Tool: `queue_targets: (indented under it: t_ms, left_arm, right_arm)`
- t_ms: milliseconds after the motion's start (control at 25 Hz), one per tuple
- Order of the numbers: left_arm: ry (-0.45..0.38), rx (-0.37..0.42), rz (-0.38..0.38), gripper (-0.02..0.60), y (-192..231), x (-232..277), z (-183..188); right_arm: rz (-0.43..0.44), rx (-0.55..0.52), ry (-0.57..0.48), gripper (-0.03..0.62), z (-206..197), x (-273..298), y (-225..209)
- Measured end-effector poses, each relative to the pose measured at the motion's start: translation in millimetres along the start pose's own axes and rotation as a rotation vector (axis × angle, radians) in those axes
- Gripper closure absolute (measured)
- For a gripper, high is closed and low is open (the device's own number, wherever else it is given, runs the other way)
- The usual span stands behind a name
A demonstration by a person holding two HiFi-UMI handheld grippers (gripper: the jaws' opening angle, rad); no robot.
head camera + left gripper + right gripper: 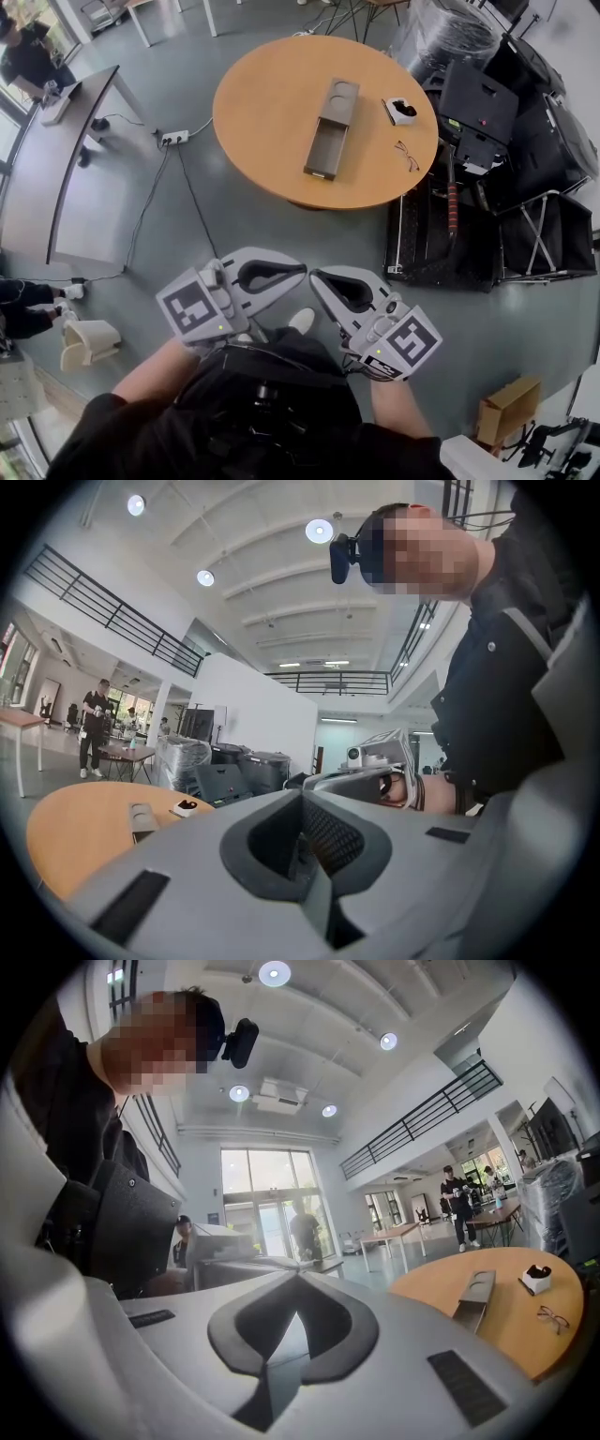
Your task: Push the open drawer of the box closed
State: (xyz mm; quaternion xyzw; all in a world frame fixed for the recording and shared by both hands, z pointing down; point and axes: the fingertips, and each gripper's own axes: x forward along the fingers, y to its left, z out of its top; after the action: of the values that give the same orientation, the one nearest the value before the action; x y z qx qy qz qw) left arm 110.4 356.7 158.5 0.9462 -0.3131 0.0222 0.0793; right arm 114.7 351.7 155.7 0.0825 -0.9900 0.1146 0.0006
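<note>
Jaws on our grey left gripper [298,271] and grey right gripper [317,277] are pressed together, holding nothing. Well apart from them, the dark grey box [339,97] lies on the round wooden table [262,112], its drawer [324,155] pulled out.

A long, slim, dark grey box [339,100] lies flat on a round wooden table [262,112], in the upper middle of the head view and a little right of the table's centre. Its top has a round recess at the far end. The drawer [324,154] stands pulled well out of the near end, toward the lower edge of the frame, its shallow grey-brown inside open to view. Box and drawer form one straight line, leaning slightly right at the top. The left gripper view shows the box [142,818] small at lower left; in the right gripper view it [476,1299] sits at mid right.
</note>
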Motion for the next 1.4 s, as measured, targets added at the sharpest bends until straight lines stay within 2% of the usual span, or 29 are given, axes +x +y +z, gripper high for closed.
queue_targets:
  t_ms: [360, 720, 1160, 1400]
  left_arm:
    - [0.007, 0.000, 0.063, 0.549, 21.2, 52.2, 0.9]
    - [0.027, 0.001, 0.102, 0.549, 24.7, 65.8, 1.6]
    - [0.039, -0.009, 0.073, 0.549, 29.1, 71.8, -1.7]
    - [0.048, 0.024, 0.048, 0.549, 60.5, 72.4, -2.1]
  right_arm:
    - [0.067, 0.014, 0.013, 0.587, 2.1, -20.6, -49.9]
    - [0.100, 0.024, 0.006, 0.586, 3.2, -28.1, -65.7]
    - [0.084, 0.038, 0.006, 0.587, 3.2, -26.6, -74.4]
    - [0.062, 0.048, 0.017, 0.587, 3.8, -3.4, -96.7]
